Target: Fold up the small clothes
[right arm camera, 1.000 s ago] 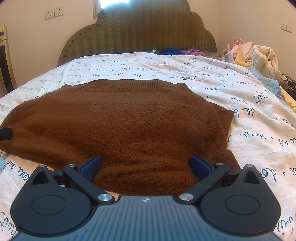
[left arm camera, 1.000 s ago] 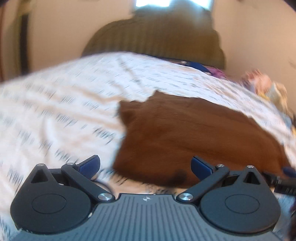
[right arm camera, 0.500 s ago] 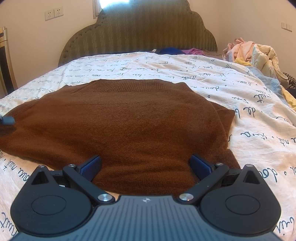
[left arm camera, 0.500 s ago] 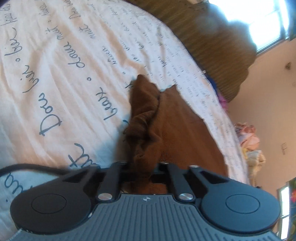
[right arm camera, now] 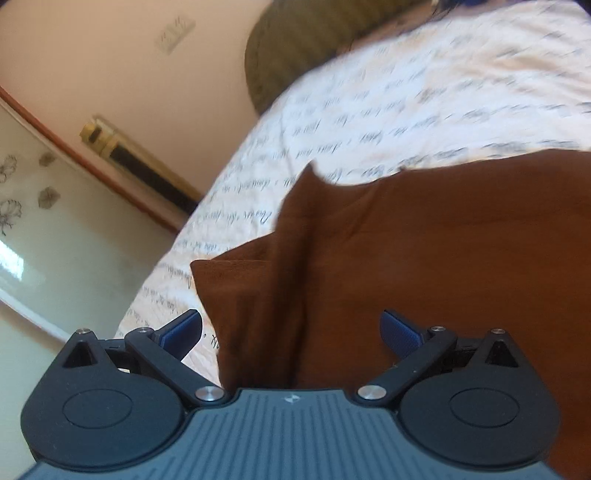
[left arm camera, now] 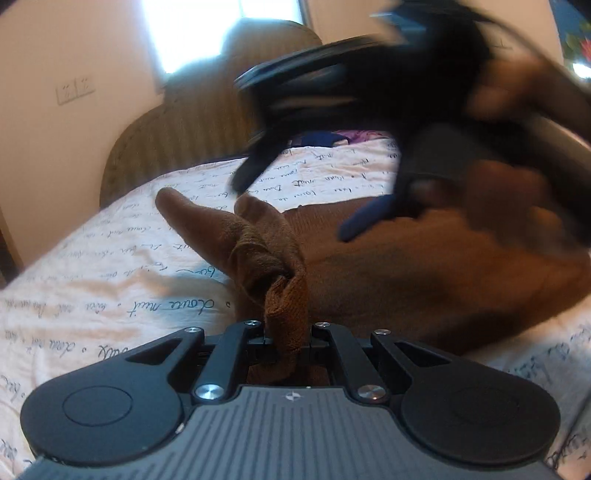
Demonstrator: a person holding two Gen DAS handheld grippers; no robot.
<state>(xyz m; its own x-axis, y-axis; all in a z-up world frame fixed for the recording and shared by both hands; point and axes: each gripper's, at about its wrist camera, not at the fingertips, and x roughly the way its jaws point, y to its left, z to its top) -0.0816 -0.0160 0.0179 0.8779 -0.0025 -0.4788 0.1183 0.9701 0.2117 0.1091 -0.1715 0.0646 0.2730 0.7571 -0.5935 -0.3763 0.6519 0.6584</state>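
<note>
This is a bedroom in a home. A wide bed fills most of both views, covered in a white sheet printed with dark handwritten script. At its far end stands an olive-green padded headboard with a scalloped top, in the upper middle of the left wrist view. Behind it a bright window glows at the top of the frame. A white wall socket plate sits on the cream plaster wall at upper left. A brown knitted garment lies spread on the sheet, and blue and purple clothes lie bunched by the headboard.
</note>
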